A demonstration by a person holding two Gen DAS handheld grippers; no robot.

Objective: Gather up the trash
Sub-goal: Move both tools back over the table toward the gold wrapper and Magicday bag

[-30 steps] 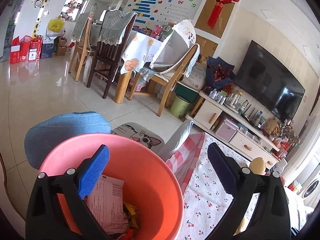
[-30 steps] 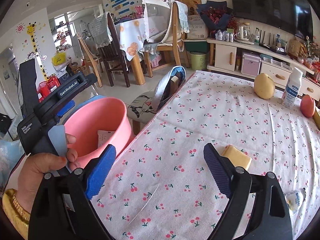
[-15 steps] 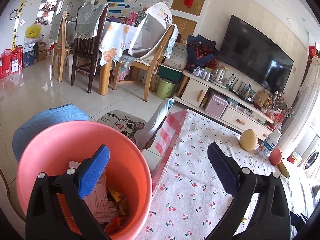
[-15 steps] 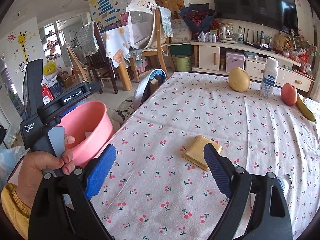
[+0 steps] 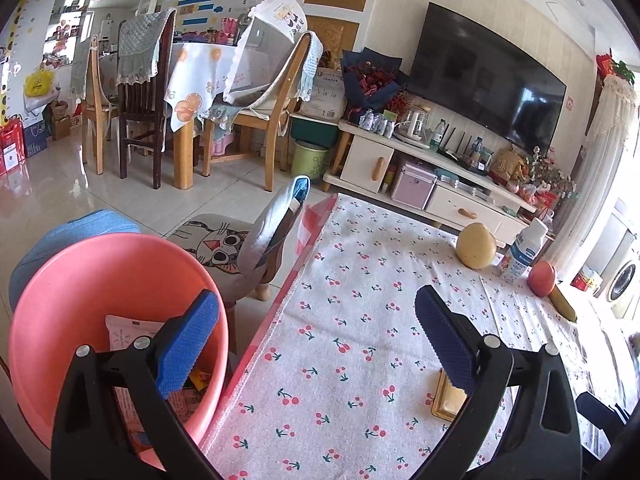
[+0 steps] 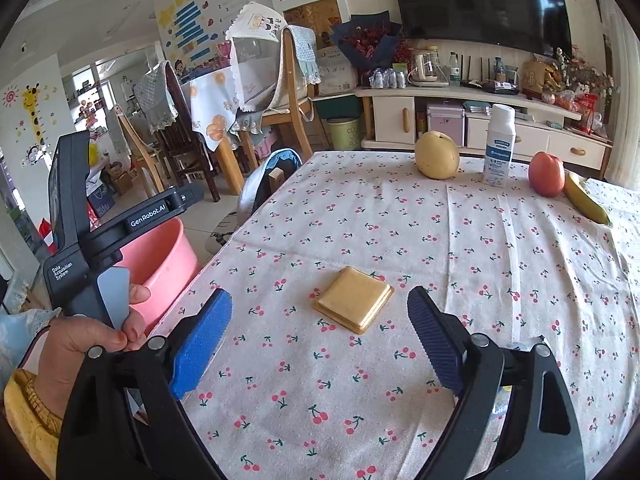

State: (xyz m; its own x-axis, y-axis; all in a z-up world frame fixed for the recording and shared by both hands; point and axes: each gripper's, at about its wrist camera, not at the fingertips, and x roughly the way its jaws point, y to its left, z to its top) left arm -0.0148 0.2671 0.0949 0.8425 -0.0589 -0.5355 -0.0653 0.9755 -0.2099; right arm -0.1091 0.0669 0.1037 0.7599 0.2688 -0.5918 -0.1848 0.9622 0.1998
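**Wrapper pickup: flat gold packet on the bench**

Trash in question is the gold wrapper, a flat square packet. Judged from its look, it is light, thin and slick-surfaced, with little height to grip; taking hold across two opposite edges, or at a raised corner, seems the safest choice.

Left wrist view: the left tool is hanging with its fingers spread wide and nothing between them, straddling the bench edge. The pink bin is sitting beside the bench, below its edge, already holding paper and packets. The wrapper is showing only partly, behind the right-hand finger.

Right wrist view: the right tool is standing apart and empty, pointing at the wrapper, which is lying on the cherry-print cloth just ahead of the fingertips. A pear, bottle, apple and banana are standing well behind it and are probably not trash.
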